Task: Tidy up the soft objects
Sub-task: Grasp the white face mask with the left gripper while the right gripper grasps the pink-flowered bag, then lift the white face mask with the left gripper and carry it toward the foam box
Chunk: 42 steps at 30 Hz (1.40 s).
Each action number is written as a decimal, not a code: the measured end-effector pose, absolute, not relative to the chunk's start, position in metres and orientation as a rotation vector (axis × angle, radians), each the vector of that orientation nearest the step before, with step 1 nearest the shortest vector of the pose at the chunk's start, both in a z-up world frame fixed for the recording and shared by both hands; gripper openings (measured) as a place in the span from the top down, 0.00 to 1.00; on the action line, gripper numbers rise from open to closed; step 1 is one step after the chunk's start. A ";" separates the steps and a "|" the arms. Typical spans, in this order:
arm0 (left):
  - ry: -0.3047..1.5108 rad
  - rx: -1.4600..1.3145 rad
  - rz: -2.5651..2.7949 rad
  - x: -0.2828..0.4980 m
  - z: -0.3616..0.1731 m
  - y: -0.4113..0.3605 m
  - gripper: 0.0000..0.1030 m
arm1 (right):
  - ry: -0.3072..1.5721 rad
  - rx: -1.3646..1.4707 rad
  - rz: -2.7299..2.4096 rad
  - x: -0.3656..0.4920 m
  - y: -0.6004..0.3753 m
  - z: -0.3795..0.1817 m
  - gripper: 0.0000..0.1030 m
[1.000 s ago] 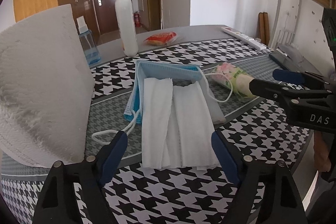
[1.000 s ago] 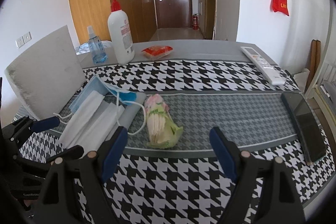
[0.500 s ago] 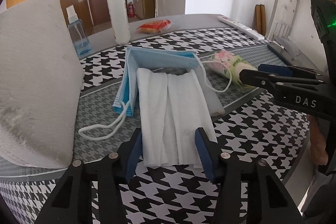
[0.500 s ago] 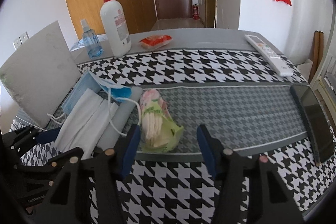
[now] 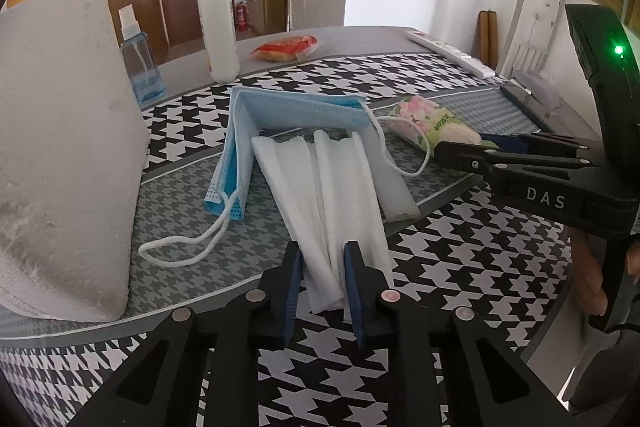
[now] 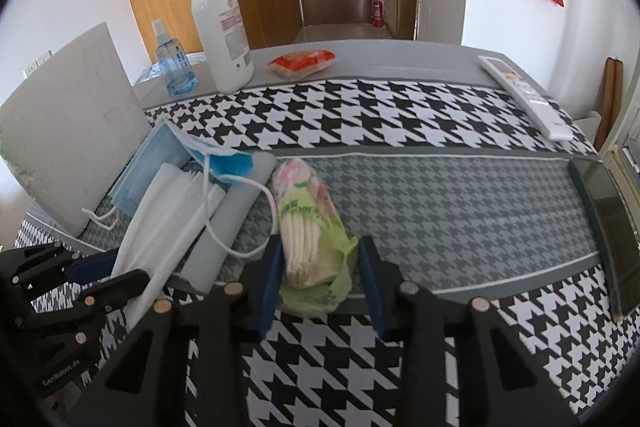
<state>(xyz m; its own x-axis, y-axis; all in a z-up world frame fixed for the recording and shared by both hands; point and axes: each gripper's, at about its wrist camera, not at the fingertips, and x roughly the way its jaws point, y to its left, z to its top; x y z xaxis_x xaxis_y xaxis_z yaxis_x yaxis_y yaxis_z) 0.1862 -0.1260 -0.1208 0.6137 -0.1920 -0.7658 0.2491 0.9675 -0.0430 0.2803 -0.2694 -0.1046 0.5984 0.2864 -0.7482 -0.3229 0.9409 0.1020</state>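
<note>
Folded white tissue (image 5: pixel 332 195): we saw it lying on the grey houndstooth band of the table cloth (image 5: pixel 460 291), partly over a blue face mask (image 5: pixel 280 111), its near end bunched.
Left gripper (image 5: pixel 324 279): we found its jaws closing, both blue pads against the tissue's near end.
Tissue packet (image 6: pixel 308 223): we saw the green, flowered packet just beside the mask, one ear loop draped onto it.
Right gripper (image 6: pixel 320 271): we found its jaws closing with the packet's near end between them; the left pad touched it, and the right pad stood just clear.
Paper towel roll (image 5: pixel 60 147): we saw it to the left of the mask.
Pump bottle (image 6: pixel 220 31): we saw it upright at the far edge, a spray bottle (image 6: pixel 172 63) beside it.
</note>
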 end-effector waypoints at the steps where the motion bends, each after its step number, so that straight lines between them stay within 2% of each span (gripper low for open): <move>1: 0.874 0.071 -0.256 0.186 -0.121 -0.126 0.81 | 0.860 -0.048 0.354 0.280 -0.269 -0.105 0.62; 8: 0.873 0.066 -0.259 0.187 -0.120 -0.126 0.87 | 0.877 -0.060 0.346 0.281 -0.267 -0.107 0.68; 18: 0.813 0.076 -0.268 0.174 -0.108 -0.127 0.88 | 0.835 -0.027 0.298 0.264 -0.285 -0.089 0.68; 27: 0.763 0.080 -0.278 0.160 -0.094 -0.125 0.96 | 0.794 -0.017 0.291 0.248 -0.288 -0.076 0.68; 42: 0.675 0.084 -0.283 0.138 -0.069 -0.123 0.97 | 0.730 -0.009 0.291 0.223 -0.293 -0.055 0.68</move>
